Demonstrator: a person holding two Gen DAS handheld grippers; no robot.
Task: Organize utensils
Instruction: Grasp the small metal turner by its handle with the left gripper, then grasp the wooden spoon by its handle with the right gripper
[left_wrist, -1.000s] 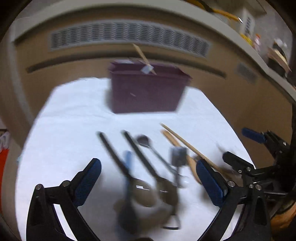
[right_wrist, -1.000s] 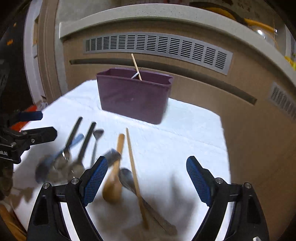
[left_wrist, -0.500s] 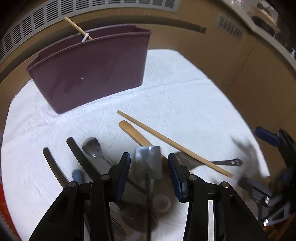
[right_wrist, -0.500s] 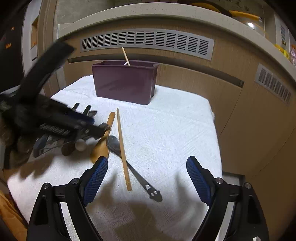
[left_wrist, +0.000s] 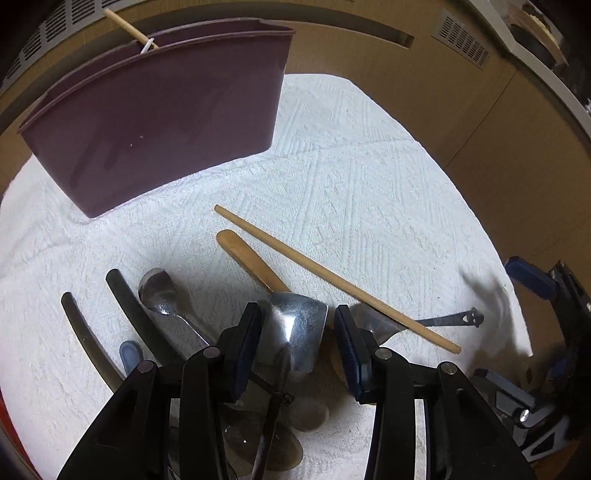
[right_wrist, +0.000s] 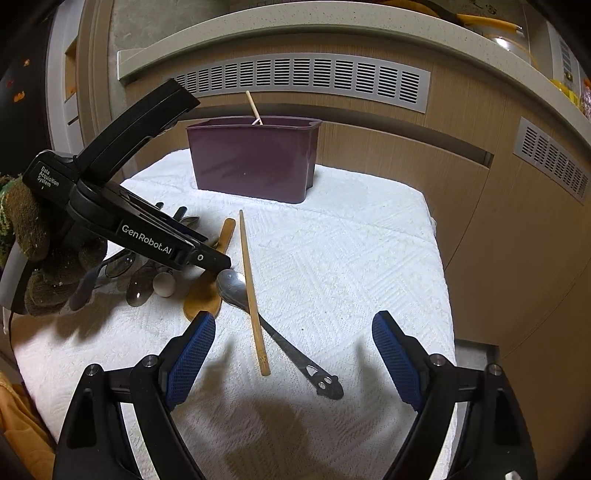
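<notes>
The left gripper (left_wrist: 297, 341) is down low over the heap of cutlery at the near left of the white towel (left_wrist: 351, 192) that covers the tabletop. Its jaws are partly closed around the broad flared end of a steel utensil (left_wrist: 295, 332), with a gap showing at least on the right side, so I cannot tell whether the pads (left_wrist: 245, 345) actually touch it. From the right wrist view the same gripper (right_wrist: 221, 263) slants down from a gloved hand (right_wrist: 40, 254), its tip just beside the bowl of a steel spoon (right_wrist: 236, 286).

The right gripper (right_wrist: 293, 360) hangs above the near edge of the towel, jaws spread wide and holding nothing.

A single bamboo chopstick (right_wrist: 253, 291) lies across that steel spoon, whose handle runs toward the near right. A wooden spoon (right_wrist: 208, 284) lies just left of the chopstick, its handle pointing at the bin. Further left, dark-handled spoons (left_wrist: 122, 295) and another steel spoon (left_wrist: 162, 295) lie bunched together, partly under the left gripper.

The purple utensil bin (right_wrist: 255, 158) stands upright at the far side of the towel, well apart from the loose pieces. One chopstick (right_wrist: 253, 107) leans out of its top. Behind it is a cabinet front with a slotted vent (right_wrist: 303, 79).
</notes>
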